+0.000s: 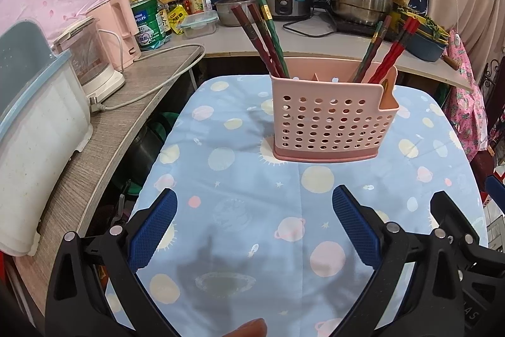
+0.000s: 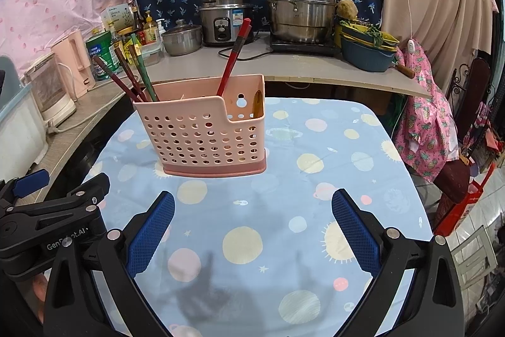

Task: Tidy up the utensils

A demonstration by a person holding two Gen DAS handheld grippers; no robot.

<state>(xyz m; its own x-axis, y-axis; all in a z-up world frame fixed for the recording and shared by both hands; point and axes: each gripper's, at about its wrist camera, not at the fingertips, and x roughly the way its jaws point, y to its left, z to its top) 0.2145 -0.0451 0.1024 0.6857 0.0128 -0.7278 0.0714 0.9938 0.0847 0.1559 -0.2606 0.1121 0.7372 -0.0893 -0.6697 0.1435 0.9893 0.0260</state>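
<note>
I hold both the left gripper (image 1: 254, 229) and right gripper (image 2: 252, 229) wide and empty above bare planet-print tablecloth (image 1: 240, 210); the perforated pink plastic utensil caddy (image 1: 331, 122) holding chopsticks (image 1: 268, 43) stands ahead, mid-table, clear of edges.

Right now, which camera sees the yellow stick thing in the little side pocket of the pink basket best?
The right wrist view. There the pink basket turns its side pocket toward the camera, so the yellowish utensil shows along its length. In the left wrist view the pocket sits at the basket's far right edge, and only a sliver of the utensil shows.
</note>
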